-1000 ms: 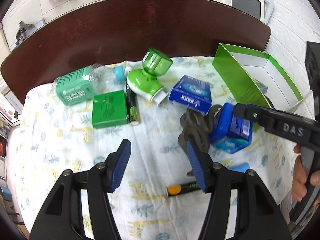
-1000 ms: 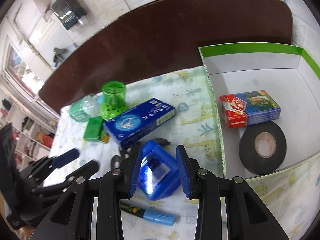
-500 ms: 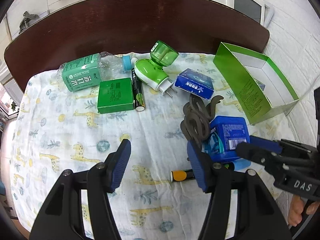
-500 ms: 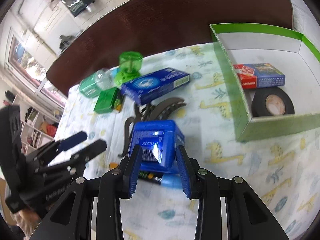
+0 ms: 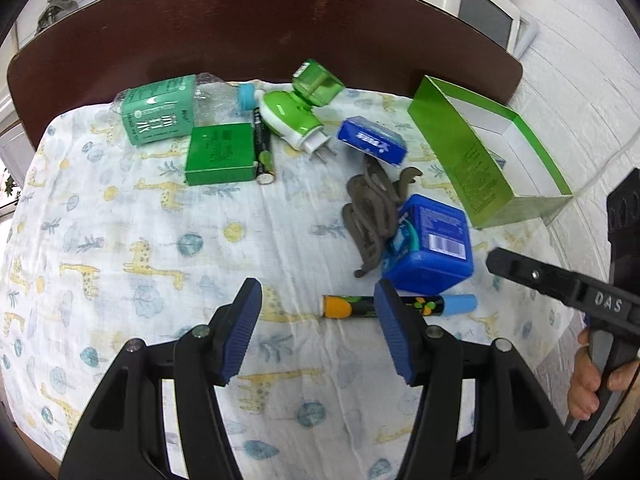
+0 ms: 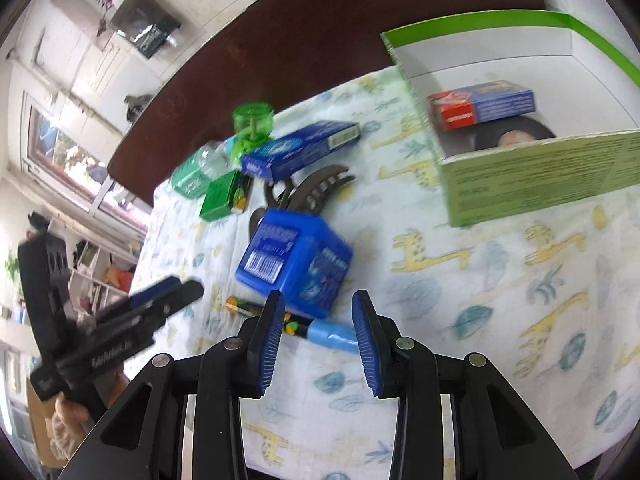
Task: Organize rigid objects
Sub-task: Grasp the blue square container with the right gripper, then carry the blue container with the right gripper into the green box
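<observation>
A blue plastic box lies on the giraffe cloth beside a brown hair claw and above a black marker with a blue cap. The box also shows in the right wrist view. My right gripper is open and empty, just behind the box and over the marker. My left gripper is open and empty above the cloth. The green open box holds a card pack and a tape roll.
At the far side lie a green bottle, a green flat box, a battery, a green plug-in device and a long blue carton. The dark table edge runs behind. A wall is on the right.
My right gripper let go of the blue box, opened and drew back. The box now rests on the cloth by the marker. My left gripper pulled back and rose a little.
</observation>
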Tool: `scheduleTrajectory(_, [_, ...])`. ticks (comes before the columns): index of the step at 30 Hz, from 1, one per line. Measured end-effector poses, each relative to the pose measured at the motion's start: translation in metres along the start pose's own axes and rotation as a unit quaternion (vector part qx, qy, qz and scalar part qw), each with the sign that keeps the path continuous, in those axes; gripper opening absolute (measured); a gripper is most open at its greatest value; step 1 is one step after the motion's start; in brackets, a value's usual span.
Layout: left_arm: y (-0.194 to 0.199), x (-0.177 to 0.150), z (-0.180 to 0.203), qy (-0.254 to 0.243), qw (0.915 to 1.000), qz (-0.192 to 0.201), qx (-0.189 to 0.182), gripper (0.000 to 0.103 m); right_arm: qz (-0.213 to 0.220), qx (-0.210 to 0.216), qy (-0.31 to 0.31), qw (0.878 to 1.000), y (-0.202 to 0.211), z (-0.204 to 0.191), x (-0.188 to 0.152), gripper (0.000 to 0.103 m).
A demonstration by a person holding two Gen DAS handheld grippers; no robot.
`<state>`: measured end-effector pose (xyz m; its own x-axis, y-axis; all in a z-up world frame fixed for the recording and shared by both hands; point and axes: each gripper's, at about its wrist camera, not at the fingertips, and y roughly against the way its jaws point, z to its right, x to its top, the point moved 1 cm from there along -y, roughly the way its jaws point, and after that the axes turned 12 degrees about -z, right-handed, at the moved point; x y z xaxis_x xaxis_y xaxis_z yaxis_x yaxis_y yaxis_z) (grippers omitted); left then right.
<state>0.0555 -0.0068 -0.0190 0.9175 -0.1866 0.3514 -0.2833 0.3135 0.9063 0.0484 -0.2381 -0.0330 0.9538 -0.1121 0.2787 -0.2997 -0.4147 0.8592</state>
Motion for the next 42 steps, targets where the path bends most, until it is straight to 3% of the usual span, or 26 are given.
scheduleTrajectory(11, [-0.018, 0.019, 0.056, -0.088, 0.9954, -0.014, -0.035, 0.056, -0.012, 0.064, -0.068, 0.996, -0.011, 0.005, 0.021, 0.037])
scheduleTrajectory(18, [-0.033, 0.018, 0.070, -0.121, 0.9916, -0.026, -0.037, 0.058, -0.030, 0.054, -0.073, 0.995, -0.024, -0.001, 0.032, 0.037])
scheduleTrajectory(22, [-0.050, 0.022, 0.073, -0.111, 0.9927, -0.041, -0.025, 0.058, -0.036, 0.046, -0.064, 0.996, -0.032, -0.007, 0.033, 0.041])
scheduleTrajectory(31, [-0.048, 0.025, 0.068, -0.109, 0.9928, -0.030, -0.041, 0.057, -0.024, 0.023, -0.043, 0.999, -0.029, -0.013, 0.031, 0.041])
scheduleTrajectory(42, [-0.021, 0.031, 0.085, -0.136, 0.9905, 0.003, -0.021, 0.057, 0.006, 0.041, -0.034, 0.999, -0.001, -0.017, 0.033, 0.041])
